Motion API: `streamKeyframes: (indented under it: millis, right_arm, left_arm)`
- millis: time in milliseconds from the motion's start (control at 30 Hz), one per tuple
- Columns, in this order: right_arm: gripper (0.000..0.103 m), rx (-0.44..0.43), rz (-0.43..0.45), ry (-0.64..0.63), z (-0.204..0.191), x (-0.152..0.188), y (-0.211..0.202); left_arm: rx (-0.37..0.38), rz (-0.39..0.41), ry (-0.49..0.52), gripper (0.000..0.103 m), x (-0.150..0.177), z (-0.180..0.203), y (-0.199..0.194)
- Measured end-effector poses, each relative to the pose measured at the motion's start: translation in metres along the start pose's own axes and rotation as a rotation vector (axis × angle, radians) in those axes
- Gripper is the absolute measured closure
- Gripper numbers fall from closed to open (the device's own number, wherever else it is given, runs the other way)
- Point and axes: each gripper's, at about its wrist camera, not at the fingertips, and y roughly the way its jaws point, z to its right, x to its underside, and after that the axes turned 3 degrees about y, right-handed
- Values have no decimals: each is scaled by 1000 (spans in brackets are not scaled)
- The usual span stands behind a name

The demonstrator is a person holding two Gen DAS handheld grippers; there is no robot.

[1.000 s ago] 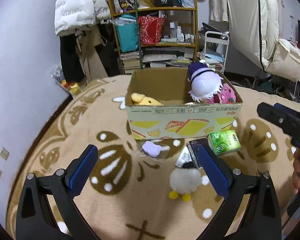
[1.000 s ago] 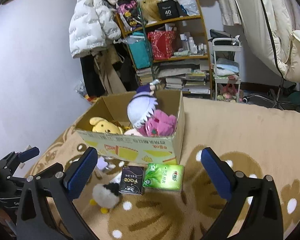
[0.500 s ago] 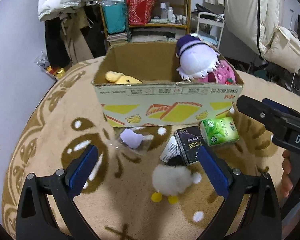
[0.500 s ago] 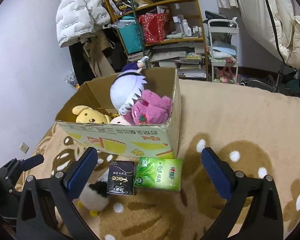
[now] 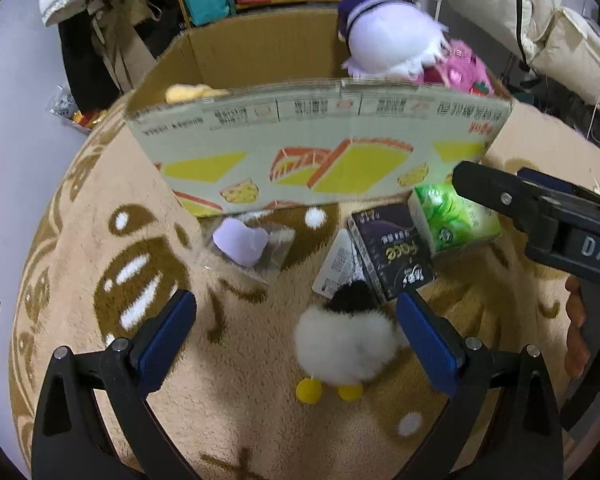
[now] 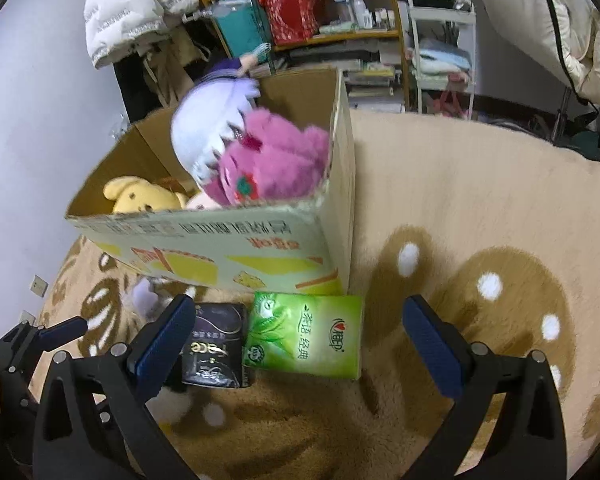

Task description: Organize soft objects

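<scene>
- My left tool (image 5: 296, 332) hangs low with its blue pads spread wide, gripping nothing.
- My right tool (image 6: 300, 338) is equally spread and empty; my fingers (image 5: 576, 332) wrap its handle.

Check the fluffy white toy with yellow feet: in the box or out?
Out. The white toy lies on the rug in front of the cardboard box.
</scene>
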Motion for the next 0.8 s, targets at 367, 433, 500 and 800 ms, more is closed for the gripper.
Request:
streamKeyframes:
  millis: [367, 433, 500, 800]
  right_arm:
    - [0, 64, -125, -9, 6, 10, 36]
    - [0, 73, -135, -10, 8, 11, 39]
    - [0, 82, -143, -13, 8, 11, 43]
    - [0, 103, -150, -49, 2, 12, 52]
  left_arm:
    - [-3, -148, 66, 4, 6, 9, 34]
    - [-6, -161, 65, 4, 7, 9, 38]
    - [-5, -175, 59, 4, 7, 7, 43]
    - [6, -219, 56, 4, 5, -3, 61]
